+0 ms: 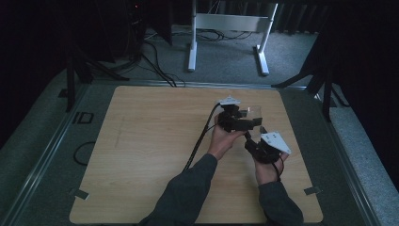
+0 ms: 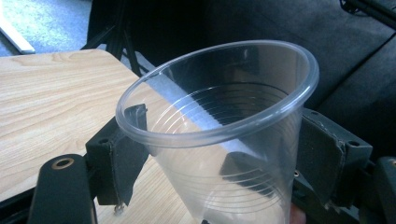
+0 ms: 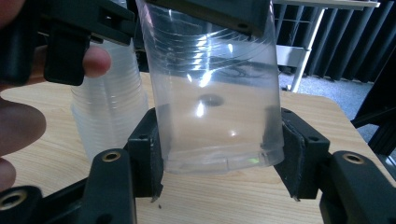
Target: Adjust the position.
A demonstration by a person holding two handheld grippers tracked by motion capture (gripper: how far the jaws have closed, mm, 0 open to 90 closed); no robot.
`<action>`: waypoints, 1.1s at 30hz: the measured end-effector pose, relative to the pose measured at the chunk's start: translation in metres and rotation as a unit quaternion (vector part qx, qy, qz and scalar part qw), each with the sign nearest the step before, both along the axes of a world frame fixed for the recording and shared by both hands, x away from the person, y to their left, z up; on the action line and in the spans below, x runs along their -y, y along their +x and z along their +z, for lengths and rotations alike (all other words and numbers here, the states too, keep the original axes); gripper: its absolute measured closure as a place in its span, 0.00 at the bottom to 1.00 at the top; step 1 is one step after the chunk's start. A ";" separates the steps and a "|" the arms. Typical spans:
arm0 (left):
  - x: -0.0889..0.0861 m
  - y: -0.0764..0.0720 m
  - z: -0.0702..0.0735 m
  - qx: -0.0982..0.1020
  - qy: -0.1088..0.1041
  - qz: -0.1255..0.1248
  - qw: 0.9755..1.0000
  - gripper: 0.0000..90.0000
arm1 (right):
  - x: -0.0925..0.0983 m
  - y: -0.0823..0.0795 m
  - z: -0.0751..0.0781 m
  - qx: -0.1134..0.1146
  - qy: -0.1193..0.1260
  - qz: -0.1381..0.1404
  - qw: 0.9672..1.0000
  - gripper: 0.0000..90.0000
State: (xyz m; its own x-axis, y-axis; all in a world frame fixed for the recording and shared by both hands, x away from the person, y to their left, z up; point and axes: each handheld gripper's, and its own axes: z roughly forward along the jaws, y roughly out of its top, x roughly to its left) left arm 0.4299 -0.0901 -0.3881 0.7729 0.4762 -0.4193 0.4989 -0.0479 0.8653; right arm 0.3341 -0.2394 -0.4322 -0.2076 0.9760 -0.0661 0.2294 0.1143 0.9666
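A clear plastic cup (image 2: 219, 135) is held between both grippers over the right part of the wooden table (image 1: 141, 141). In the left gripper view my left gripper (image 2: 229, 154) is shut on the cup's wall just under the rim, a pad pressing on each side. In the right gripper view my right gripper (image 3: 219, 149) is shut on the base of the cup (image 3: 210, 93), just above the tabletop. One of the left gripper's fingers (image 3: 215, 11) lies across the cup's upper part there. In the high view the left gripper (image 1: 249, 122) and right gripper (image 1: 254, 139) meet close together.
A stack of clear cups (image 3: 109, 116) stands on the table just behind the held cup, next to the person's fingers (image 3: 95, 60). The table's right edge (image 1: 289, 122) is near the grippers. A white desk frame (image 1: 226, 23) stands on the floor beyond the table.
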 end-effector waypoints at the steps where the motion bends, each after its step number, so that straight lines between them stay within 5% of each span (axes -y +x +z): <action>1: 0.000 0.000 0.000 0.000 -0.001 0.001 1.000 0.25 | 0.000 0.000 0.000 -0.001 0.000 0.000 1.000 0.46; 18: 0.001 -0.003 0.002 0.011 -0.005 0.007 1.000 0.31 | 0.002 0.002 0.001 -0.006 0.004 0.006 1.000 0.46; 33: 0.002 -0.009 0.005 0.053 0.041 0.012 0.998 0.31 | 0.004 0.006 0.002 -0.025 0.009 0.042 0.999 0.33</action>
State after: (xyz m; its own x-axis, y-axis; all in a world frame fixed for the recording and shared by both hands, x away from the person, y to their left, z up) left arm 0.4212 -0.0922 -0.3832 0.7984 0.5253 -0.2944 0.4069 -0.1102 0.9068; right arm 0.3400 -0.2435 -0.4297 -0.2919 0.9557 -0.0364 0.2683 0.1184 0.9560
